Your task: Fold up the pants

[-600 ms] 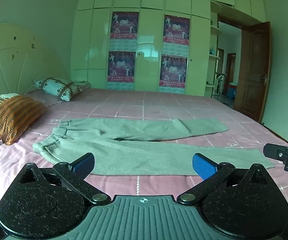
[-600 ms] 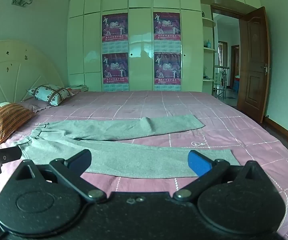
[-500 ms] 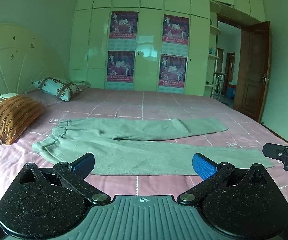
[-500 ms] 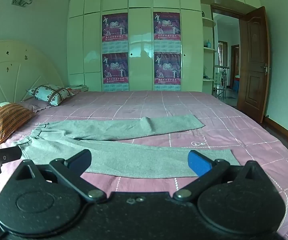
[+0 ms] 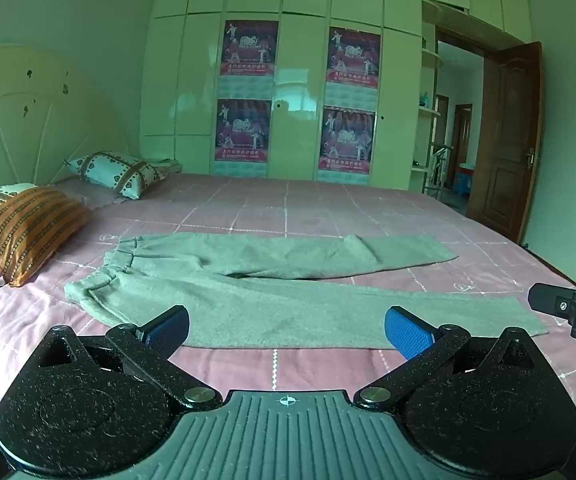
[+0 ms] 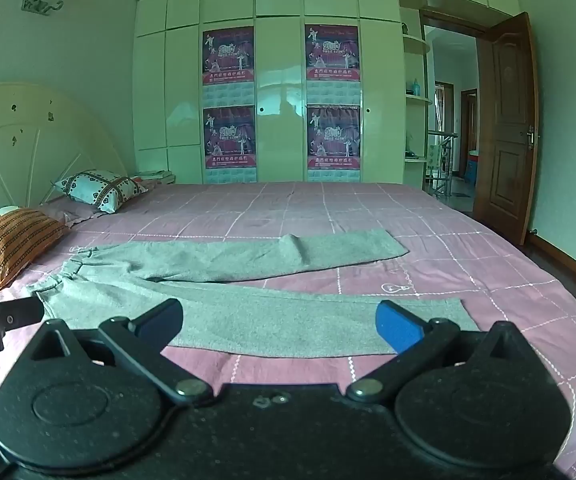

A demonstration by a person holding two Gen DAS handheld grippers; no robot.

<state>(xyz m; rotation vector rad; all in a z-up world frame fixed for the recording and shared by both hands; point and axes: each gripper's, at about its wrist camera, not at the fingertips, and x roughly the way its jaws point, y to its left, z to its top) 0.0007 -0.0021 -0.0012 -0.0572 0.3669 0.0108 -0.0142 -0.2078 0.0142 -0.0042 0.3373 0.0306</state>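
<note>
Grey pants [image 5: 272, 300] lie spread flat on the pink checked bed [image 5: 288, 208], waistband to the left, both legs running right and splayed apart. They also show in the right wrist view [image 6: 248, 316]. My left gripper [image 5: 286, 328] is open and empty, just above the near leg's front edge. My right gripper [image 6: 278, 322] is open and empty, over the same near leg further right. The right gripper's tip shows in the left wrist view [image 5: 568, 308] beside the near leg's cuff. The left gripper's tip shows in the right wrist view [image 6: 4, 316] near the waistband.
An orange striped pillow [image 5: 24, 232] and a patterned white pillow [image 5: 116, 172] lie at the headboard on the left. A wardrobe with posters [image 5: 296, 120] stands behind the bed. A brown door [image 5: 508, 140] is open at the right.
</note>
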